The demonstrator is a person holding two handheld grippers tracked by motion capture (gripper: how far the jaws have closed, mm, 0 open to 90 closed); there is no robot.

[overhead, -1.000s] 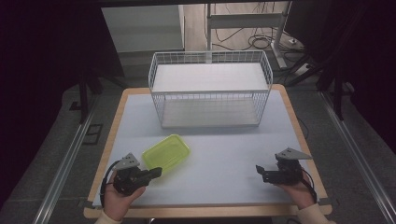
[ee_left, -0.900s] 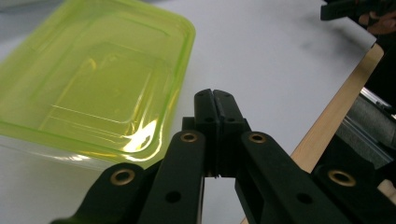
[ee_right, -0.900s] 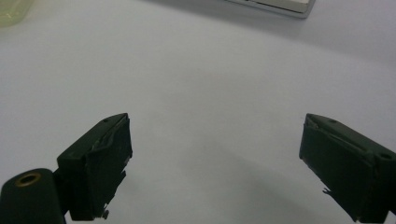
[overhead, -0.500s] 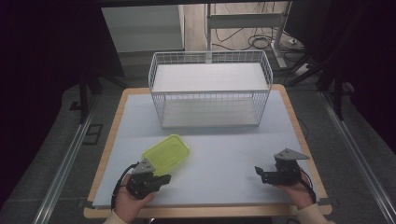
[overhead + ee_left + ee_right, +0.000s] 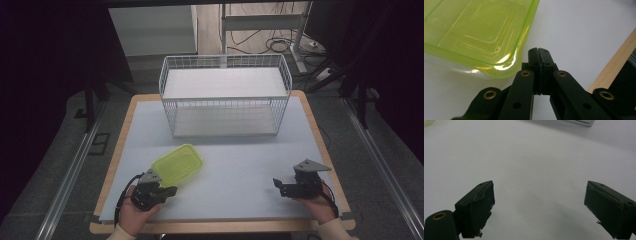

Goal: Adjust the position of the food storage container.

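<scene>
A translucent yellow-green plastic container (image 5: 178,164) lies upside-down or lidded on the white table top, left of centre. My left gripper (image 5: 170,190) sits just in front of its near corner, jaws shut with nothing between them. In the left gripper view the shut tips (image 5: 539,53) lie beside the container's rounded corner (image 5: 481,35), apart from it. My right gripper (image 5: 276,184) rests near the table's front right, jaws open and wide apart (image 5: 539,205) over bare white table.
A white wire basket (image 5: 225,95) stands at the back middle of the table. The table's wooden rim (image 5: 320,135) runs around the white surface (image 5: 240,165). Cables and metal frame legs lie on the floor beyond.
My left gripper has slid to the right along the front edge, closer to the container's near corner. The right gripper has stayed put.
</scene>
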